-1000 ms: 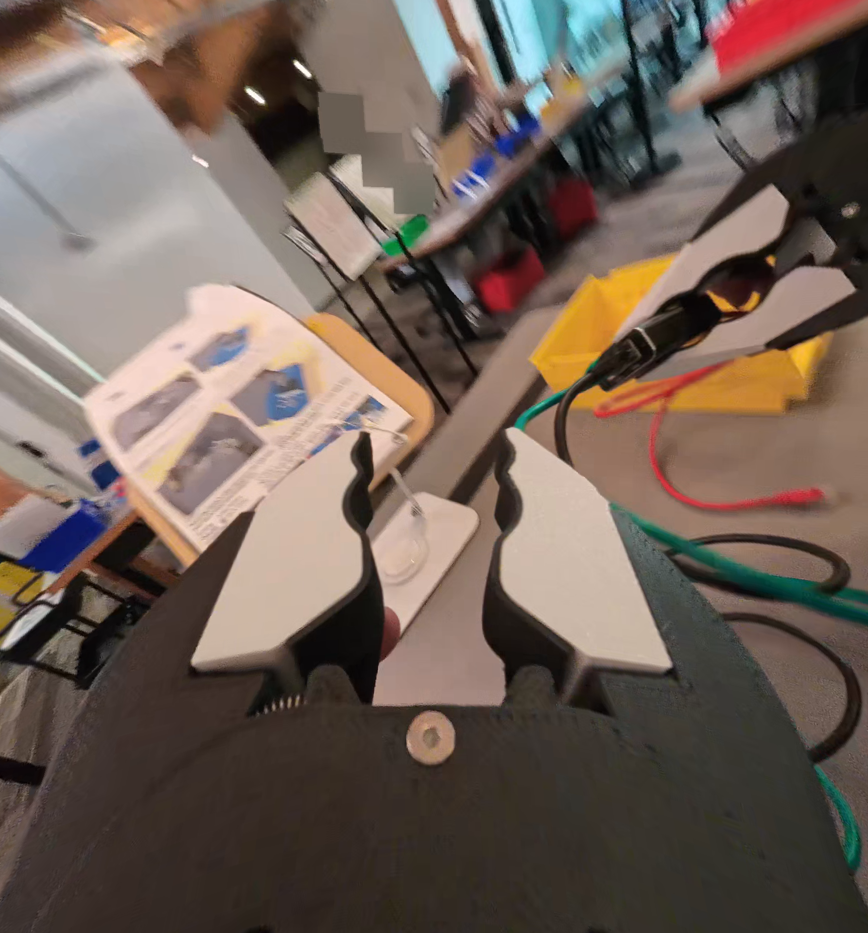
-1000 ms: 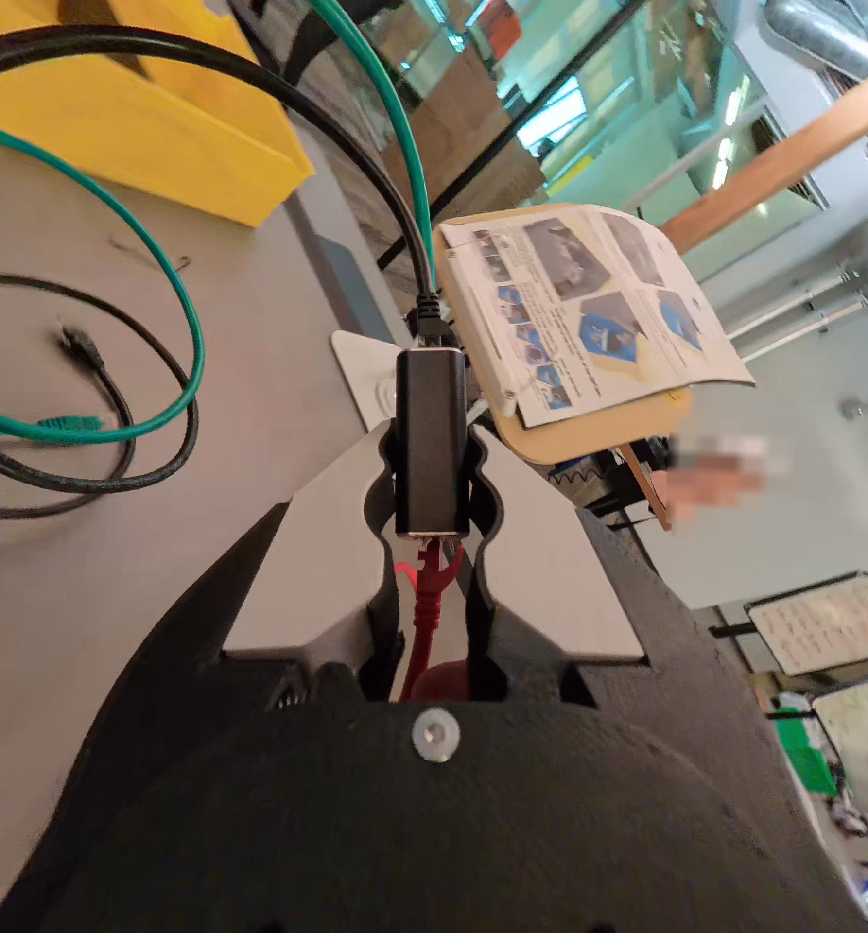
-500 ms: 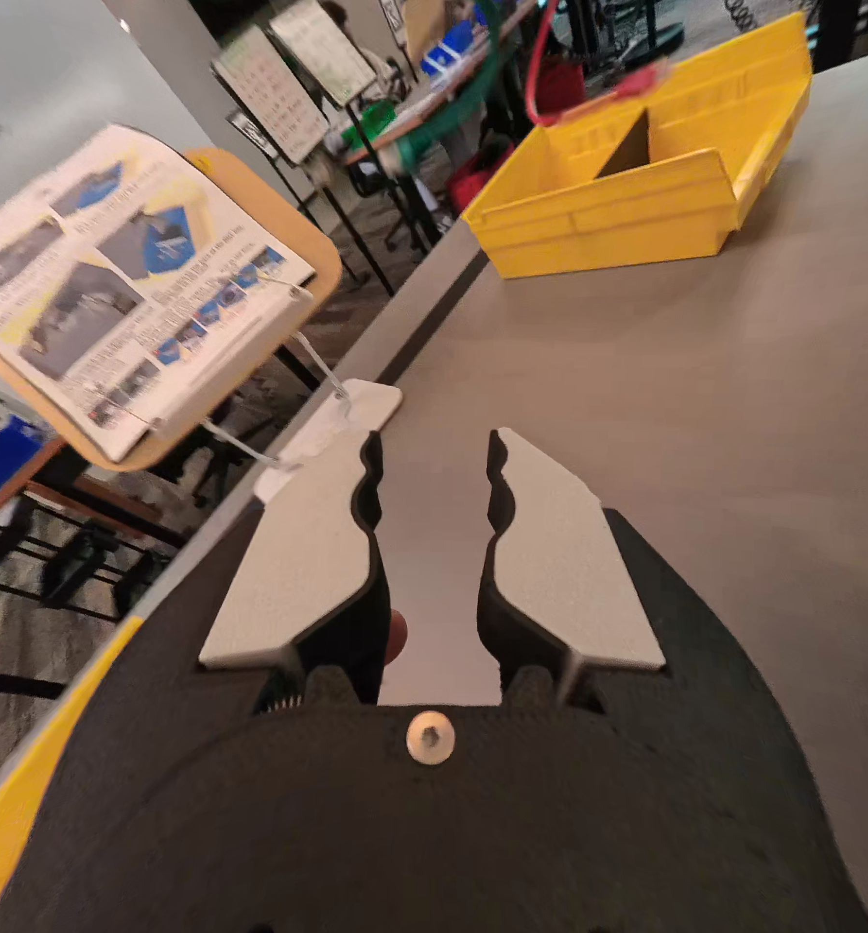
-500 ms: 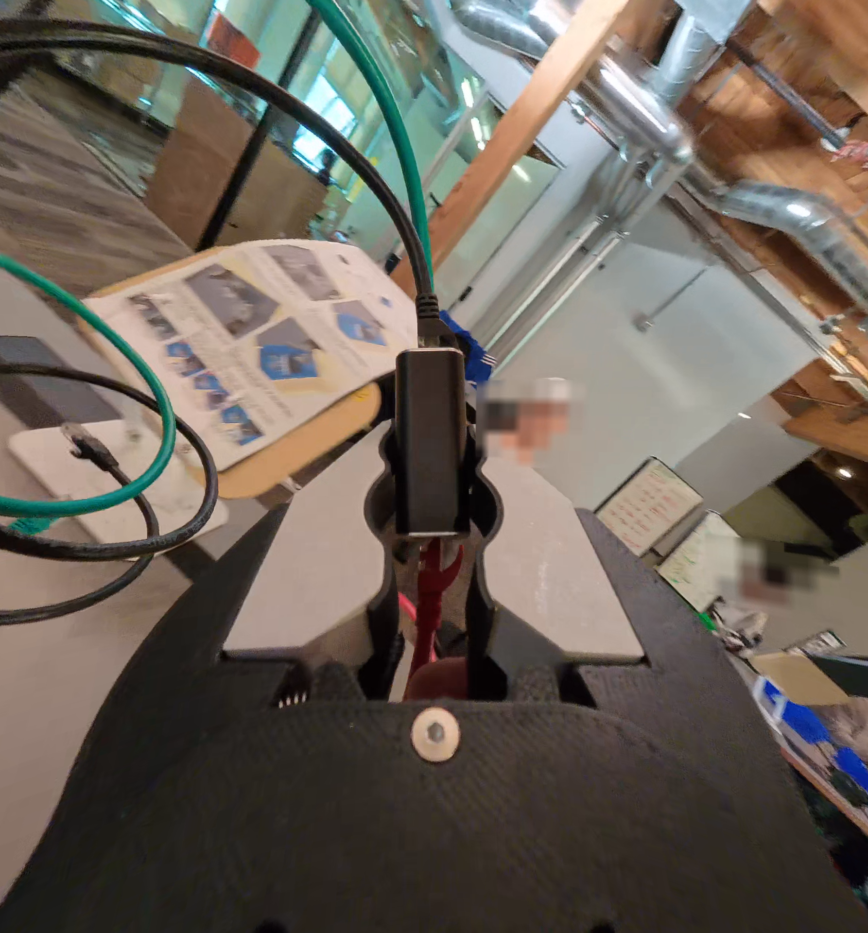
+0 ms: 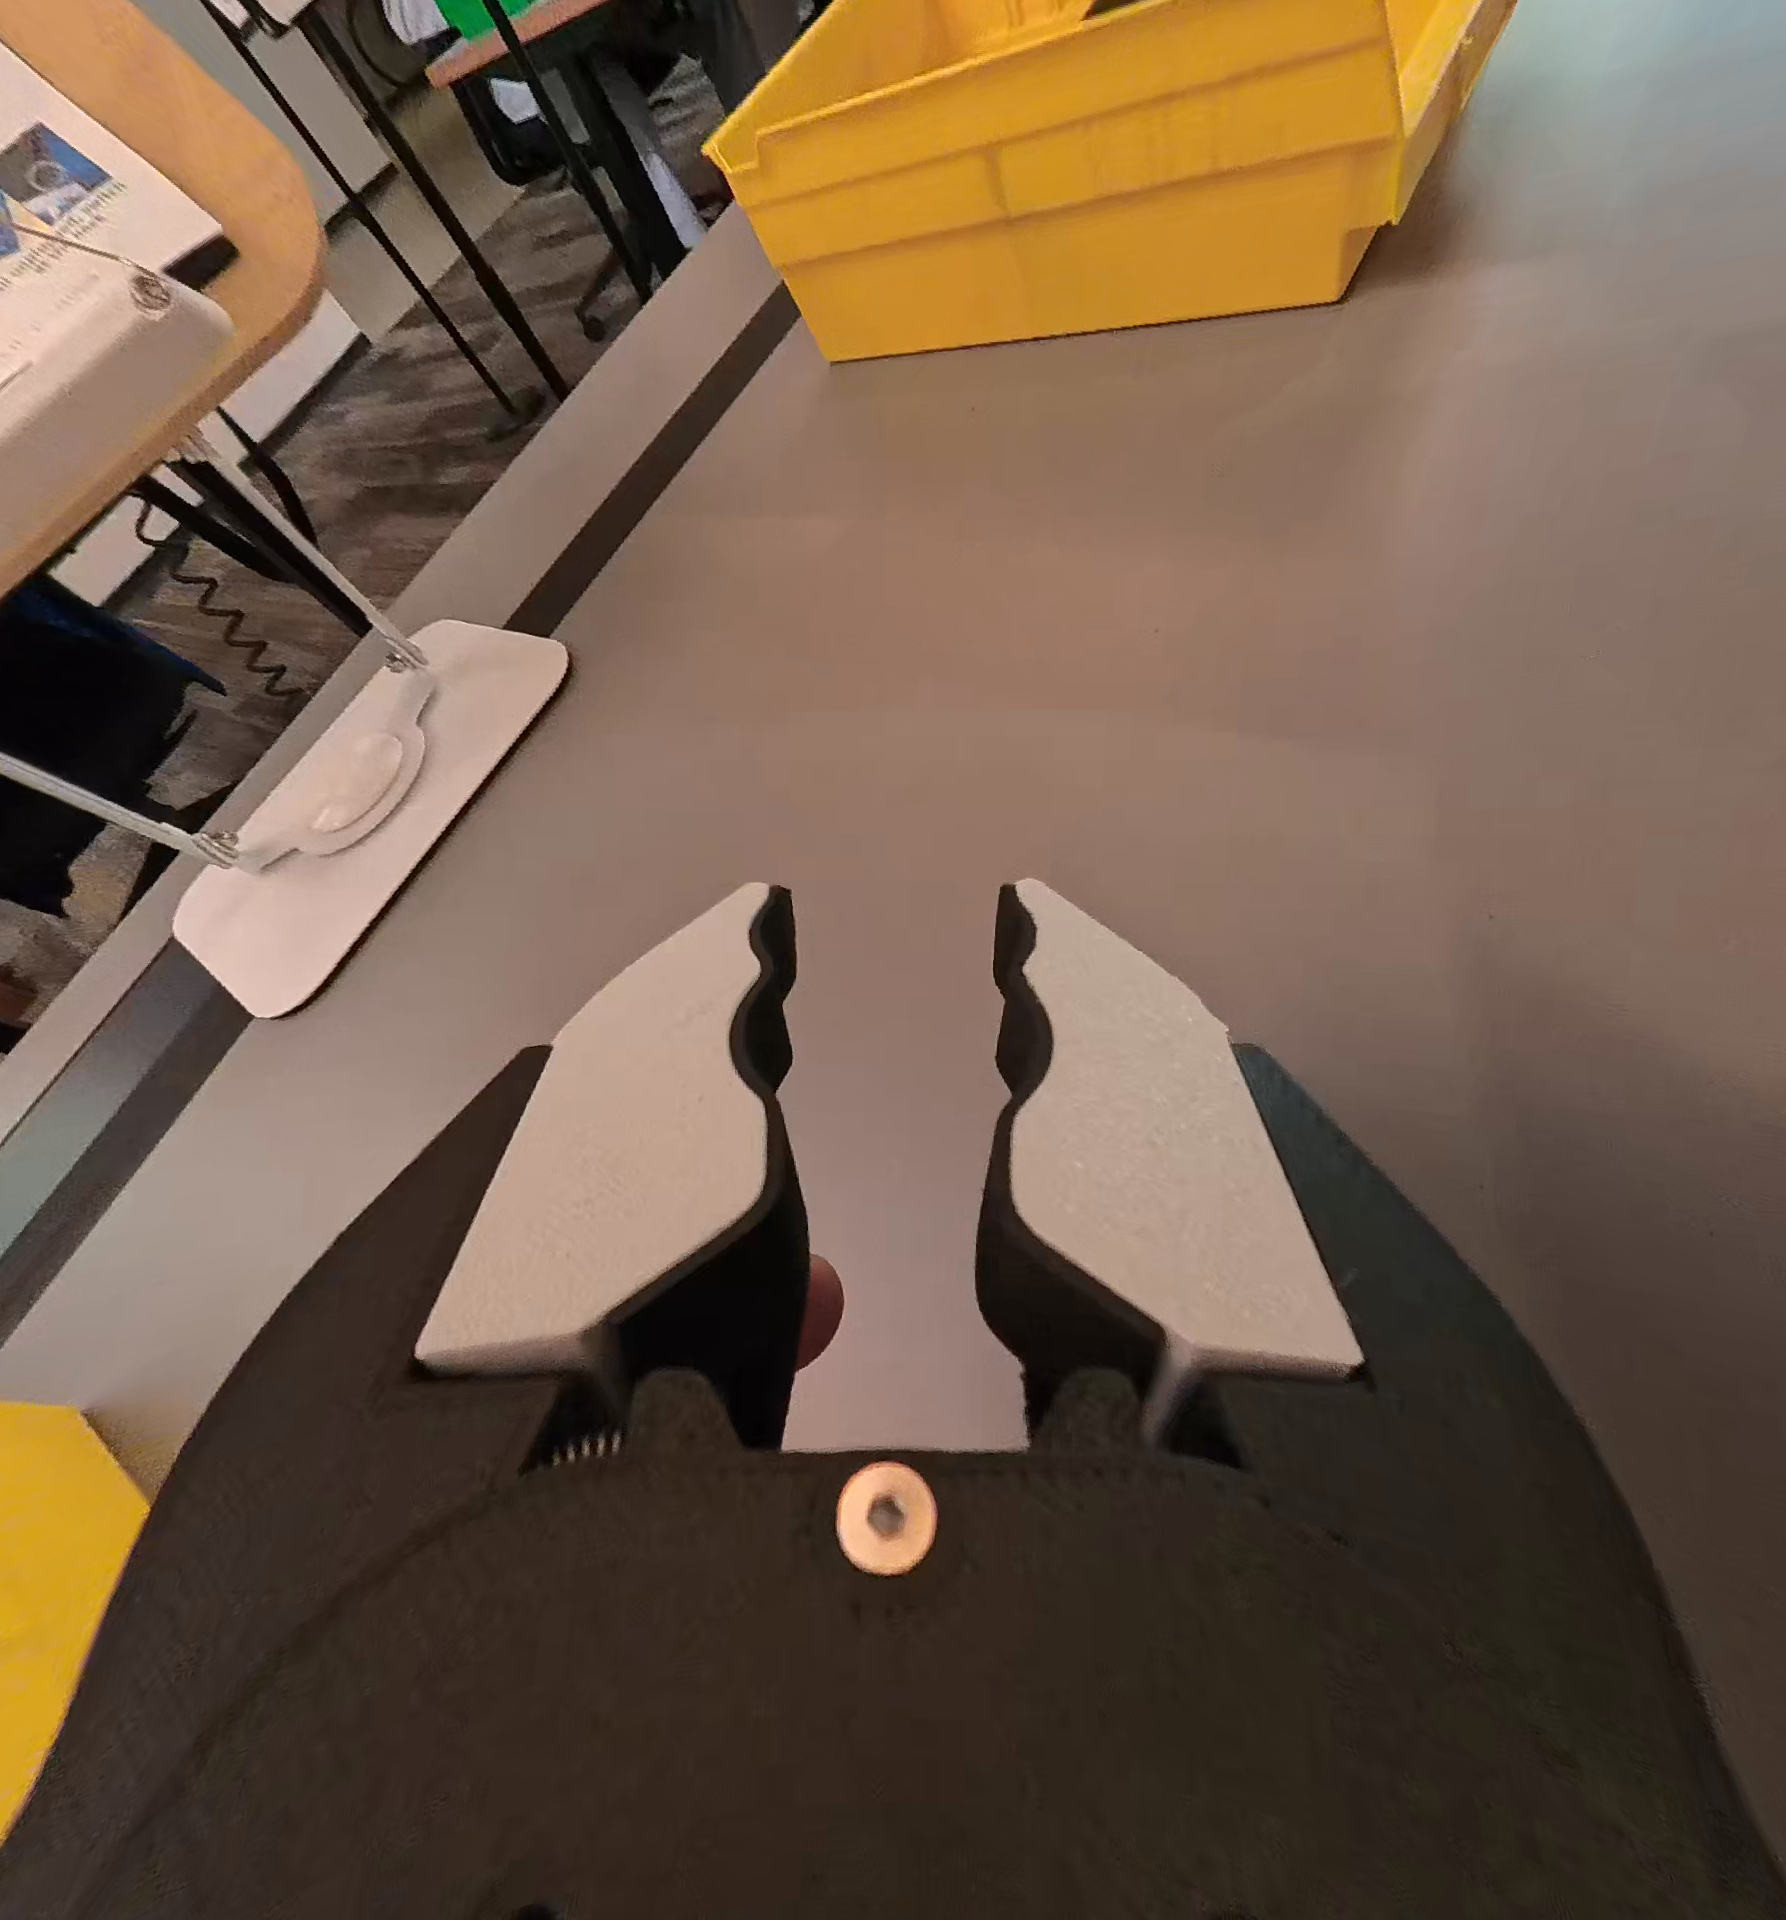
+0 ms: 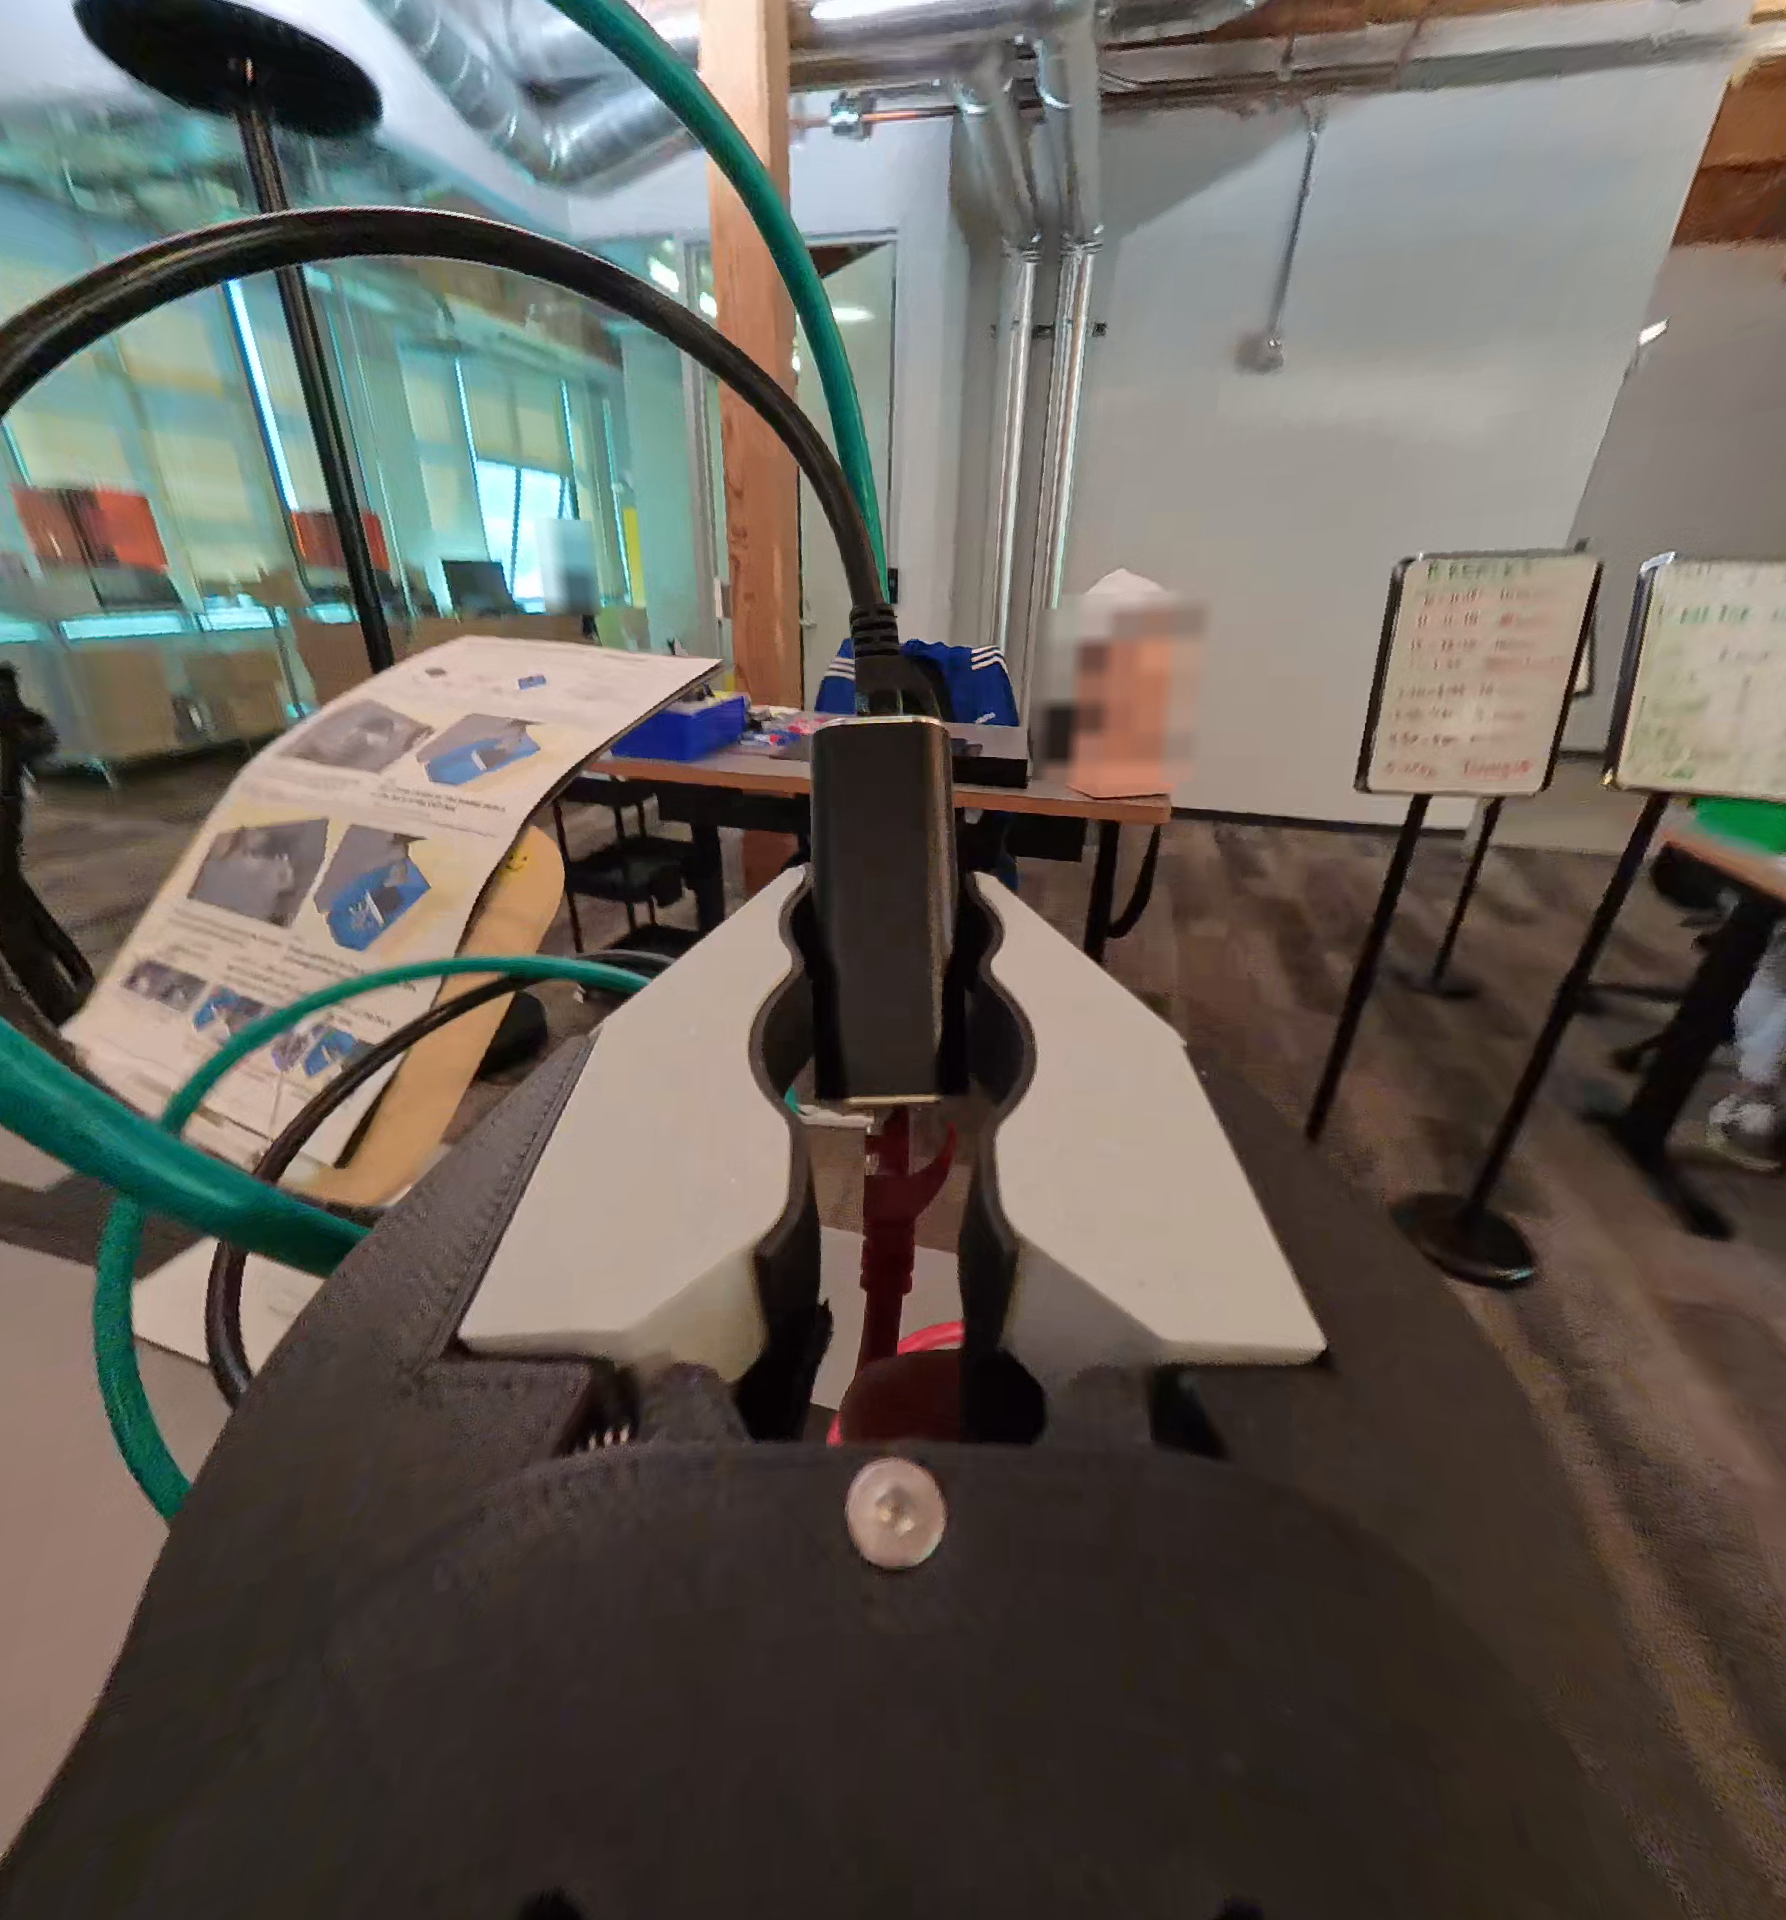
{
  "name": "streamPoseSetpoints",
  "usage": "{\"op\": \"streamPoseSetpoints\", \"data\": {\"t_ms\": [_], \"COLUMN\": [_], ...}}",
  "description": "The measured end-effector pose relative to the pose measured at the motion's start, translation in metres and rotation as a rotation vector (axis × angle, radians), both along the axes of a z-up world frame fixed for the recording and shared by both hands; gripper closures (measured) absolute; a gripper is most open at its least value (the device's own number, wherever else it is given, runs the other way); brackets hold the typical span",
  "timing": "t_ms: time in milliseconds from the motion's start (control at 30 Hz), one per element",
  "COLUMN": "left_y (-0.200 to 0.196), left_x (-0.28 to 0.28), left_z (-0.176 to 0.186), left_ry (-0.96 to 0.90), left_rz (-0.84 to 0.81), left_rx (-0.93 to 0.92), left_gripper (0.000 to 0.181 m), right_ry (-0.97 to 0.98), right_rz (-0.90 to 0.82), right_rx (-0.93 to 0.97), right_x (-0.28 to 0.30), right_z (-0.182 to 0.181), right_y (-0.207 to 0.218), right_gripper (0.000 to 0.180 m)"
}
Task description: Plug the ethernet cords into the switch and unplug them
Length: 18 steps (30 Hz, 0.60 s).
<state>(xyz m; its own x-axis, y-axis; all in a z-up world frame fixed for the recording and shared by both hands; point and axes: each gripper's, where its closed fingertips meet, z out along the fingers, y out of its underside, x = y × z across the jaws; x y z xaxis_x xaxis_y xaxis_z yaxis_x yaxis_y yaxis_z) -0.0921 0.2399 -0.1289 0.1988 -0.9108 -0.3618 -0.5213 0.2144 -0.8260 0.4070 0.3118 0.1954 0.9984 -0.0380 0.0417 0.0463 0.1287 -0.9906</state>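
Sitting clamped between the right hand-held gripper (image 6: 889, 935) fingers (upright): black switch (image 6: 881, 904).

- grey bench (image 5: 1128, 582), landmark for the rest
- yellow bin (image 5: 1065, 197) at bench far end, open top
- white stand base (image 5: 453, 748) on bench left edge, thin metal rods rising from it
- printed sheet (image 6: 369, 831) on tan board (image 5: 141, 197), held up over the left edge, past the base
- second yellow bin corner (image 5: 6, 1579) at bench near-left
- two whiteboards on stands (image 6: 1471, 675) on floor beyond bench
- wooden post (image 6: 754, 416) farther back
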Motion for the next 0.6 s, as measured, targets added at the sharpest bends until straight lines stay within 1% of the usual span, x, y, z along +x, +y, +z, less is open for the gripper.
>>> {"op": "streamPoseSetpoints", "data": {"t_ms": [100,233,300,400,500,600], "left_y": [0.0,0.001,0.001,0.001,-0.002,-0.002], "left_x": [0.003,0.005,0.006,0.009,0.009,0.008], "left_z": [-0.006,-0.015,-0.018,-0.023,-0.026,-0.03], "left_ry": [0.011,0.026,0.026,0.036,0.041,0.053], "left_rz": [0.001,0.003,0.001,-0.003,-0.012,-0.016], "left_rx": [-0.008,-0.023,-0.036,-0.04,-0.045,-0.047], "left_gripper": [0.145,0.145,0.145,0.145,0.145,0.145], "right_ry": [0.174,0.394,0.424,0.442,0.446,0.472], "right_rz": [0.016,0.09,0.065,0.013,-0.067,-0.106], "right_rx": [0.066,0.174,0.212,0.208,0.165,0.079], "right_x": [0.019,0.027,0.029,0.032,0.038,0.041], "right_z": [-0.02,-0.033,-0.039,-0.06,-0.096,-0.142], "right_y": [0.002,0.001,-0.001,0.0,-0.003,-0.002], "right_gripper": [0.157,0.157,0.157,0.157,0.157,0.157]}}
